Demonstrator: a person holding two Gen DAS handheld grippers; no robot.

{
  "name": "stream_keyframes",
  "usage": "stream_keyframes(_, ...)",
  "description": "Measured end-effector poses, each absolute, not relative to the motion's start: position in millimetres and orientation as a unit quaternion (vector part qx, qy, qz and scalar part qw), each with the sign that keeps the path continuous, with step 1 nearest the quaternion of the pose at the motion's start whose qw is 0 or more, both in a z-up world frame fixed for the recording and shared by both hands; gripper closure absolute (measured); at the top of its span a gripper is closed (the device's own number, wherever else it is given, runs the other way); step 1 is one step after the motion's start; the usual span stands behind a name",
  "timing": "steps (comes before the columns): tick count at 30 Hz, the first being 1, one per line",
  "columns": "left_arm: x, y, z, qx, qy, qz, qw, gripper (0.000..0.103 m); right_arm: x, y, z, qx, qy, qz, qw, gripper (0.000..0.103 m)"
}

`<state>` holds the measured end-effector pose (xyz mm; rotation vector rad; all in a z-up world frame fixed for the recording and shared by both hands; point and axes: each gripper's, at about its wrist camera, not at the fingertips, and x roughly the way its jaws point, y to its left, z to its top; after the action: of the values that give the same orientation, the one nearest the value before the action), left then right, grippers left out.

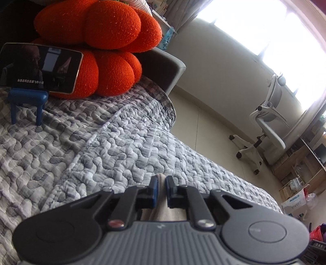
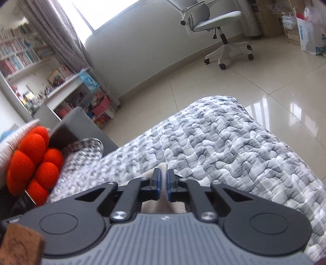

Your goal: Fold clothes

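Nearest, the left gripper (image 1: 161, 188) has its jaws clenched on a fold of beige garment (image 1: 161, 179); the right gripper (image 2: 164, 184) likewise pinches beige cloth. The garment lies on the quilted bed (image 1: 114, 146), mostly hidden beneath both tools. Folding appears barely begun. Beyond, an orange cushion (image 1: 97, 49).

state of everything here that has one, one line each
left gripper: shut on beige cloth
right gripper: shut on beige cloth
phone: screen on, propped on blue stand
quilt: spread over the bed
office chair: unoccupied
curtain: drawn aside
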<state>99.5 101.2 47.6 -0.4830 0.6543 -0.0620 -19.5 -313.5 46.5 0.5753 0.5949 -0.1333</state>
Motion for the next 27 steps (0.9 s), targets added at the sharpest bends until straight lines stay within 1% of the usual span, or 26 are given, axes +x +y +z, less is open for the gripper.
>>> stream_keyframes(4, 99.6, 106.2, 44.3, -0.253, 0.312, -0.015, 0.916, 0.095, -11.5, -306.5, 45.4, 0.252, 0.29, -0.065, 0.921, 0.097)
stream_keyframes(5, 99.1, 106.0, 45.5, -0.245, 0.31, -0.006, 0.919, 0.095, -11.0, -305.0, 45.7, 0.244, 0.288, -0.065, 0.924, 0.097)
stream_keyframes(6, 98.8, 104.5, 47.0, -0.229, 0.307, 0.007, 0.924, 0.097, -10.5, -303.4, 46.0, 0.237, 0.286, -0.065, 0.926, 0.097)
stream_keyframes(9, 99.8, 103.3, 46.8, -0.213, 0.313, 0.016, 0.925, 0.097, -4.6, -300.4, 37.4, 0.212, 0.313, -0.075, 0.923, 0.097)
stream_keyframes(12, 99.3, 104.7, 47.8, -0.232, 0.324, 0.001, 0.917, 0.097, -3.1, -297.0, 37.3, 0.193, 0.323, -0.079, 0.923, 0.096)
stream_keyframes(16, 92.1, 99.8, 61.2, -0.209, 0.318, 0.003, 0.925, 0.097, -13.1, -281.2, 56.8, 0.144, 0.279, -0.083, 0.946, 0.086)
stream_keyframes(18, 87.3, 91.6, 67.4, -0.187, 0.314, -0.006, 0.931, 0.096, -16.3, -272.0, 62.3, 0.126, 0.261, -0.078, 0.954, 0.086)
stream_keyframes(20, 84.4, 82.6, 69.4, -0.174, 0.315, -0.019, 0.933, 0.094, -15.0, -263.8, 62.9, 0.119, 0.257, -0.062, 0.957, 0.086)
stream_keyframes(27, 88.1, 51.5, 54.9, -0.174, 0.359, -0.078, 0.913, 0.092, 13.0, -206.5, 46.7, 0.111, 0.312, 0.092, 0.939, 0.086)
